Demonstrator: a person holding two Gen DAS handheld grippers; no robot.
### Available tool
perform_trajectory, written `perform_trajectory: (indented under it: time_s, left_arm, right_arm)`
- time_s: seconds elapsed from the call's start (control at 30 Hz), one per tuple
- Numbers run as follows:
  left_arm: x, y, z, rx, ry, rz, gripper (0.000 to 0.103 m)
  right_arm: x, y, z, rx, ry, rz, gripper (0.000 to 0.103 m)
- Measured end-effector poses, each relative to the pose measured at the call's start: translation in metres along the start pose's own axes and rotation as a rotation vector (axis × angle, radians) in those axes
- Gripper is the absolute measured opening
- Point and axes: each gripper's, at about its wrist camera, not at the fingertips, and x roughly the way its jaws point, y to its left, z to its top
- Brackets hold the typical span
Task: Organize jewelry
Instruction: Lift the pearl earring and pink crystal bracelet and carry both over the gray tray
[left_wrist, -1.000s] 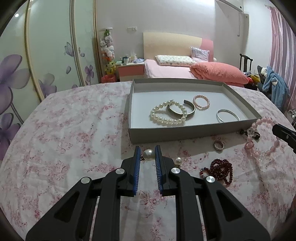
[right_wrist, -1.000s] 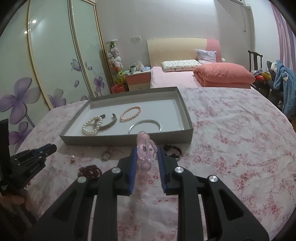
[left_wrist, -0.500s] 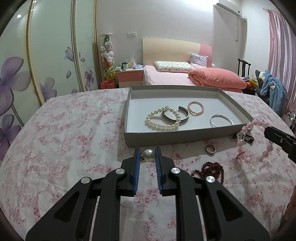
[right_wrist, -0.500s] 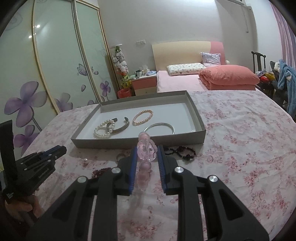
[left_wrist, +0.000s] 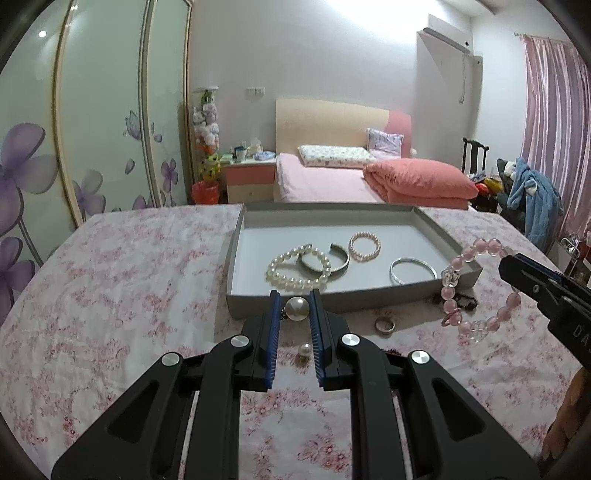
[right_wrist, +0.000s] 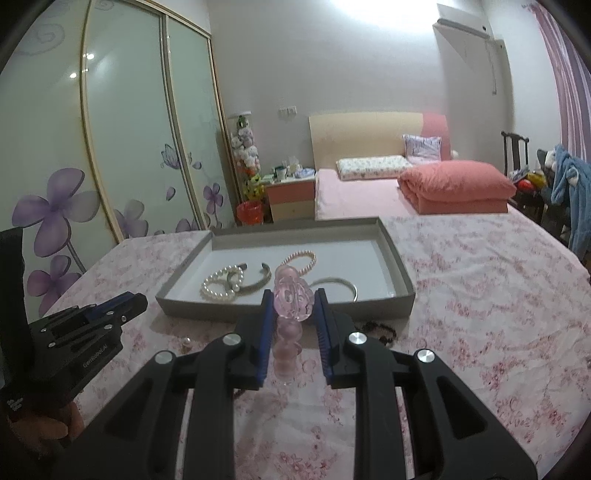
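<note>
Both grippers risen higher off the floral tablecloth (left_wrist: 122, 280), bedroom behind, left gripper (left_wrist: 294, 308) clamping pearl earring (left_wrist: 296, 308), right gripper (right_wrist: 293, 308) pinching pink bead bracelet (right_wrist: 291, 295) (dangling) before grey tray (left_wrist: 424, 286).

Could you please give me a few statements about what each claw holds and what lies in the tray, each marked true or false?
1. The left claw grips a pearl earring. True.
2. The right claw is empty. False: it holds a pink bead bracelet.
3. The white pearl bracelet lies inside the grey tray. True.
4. The small ring lies in the tray. False: it lies on the floral cloth in front of it.
</note>
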Motion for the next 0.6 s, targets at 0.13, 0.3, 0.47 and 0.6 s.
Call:
perform_trajectory:
  time_s: [0.13,0.3,0.47,0.6]
  left_arm:
    - [-0.005,-0.005,0.003,0.007,-0.033,0.004,0.017]
    - [-0.009,-0.009,0.010,0.013,-0.069,0.006,0.017]
    - [-0.016,-0.012,0.020,0.019,-0.119,0.016,0.017]
    - [-0.019,-0.013,0.028,0.021,-0.153,0.022,0.017]
  right_arm:
    - [-0.006,0.005,0.005,-0.006,-0.037,-0.002,0.022]
    - [-0.014,0.011,0.014,-0.024,-0.091,-0.013,0.022]
    - [-0.021,0.014,0.024,-0.027,-0.135,-0.023,0.022]
    - [-0.025,0.016,0.033,-0.030,-0.171,-0.030,0.022]
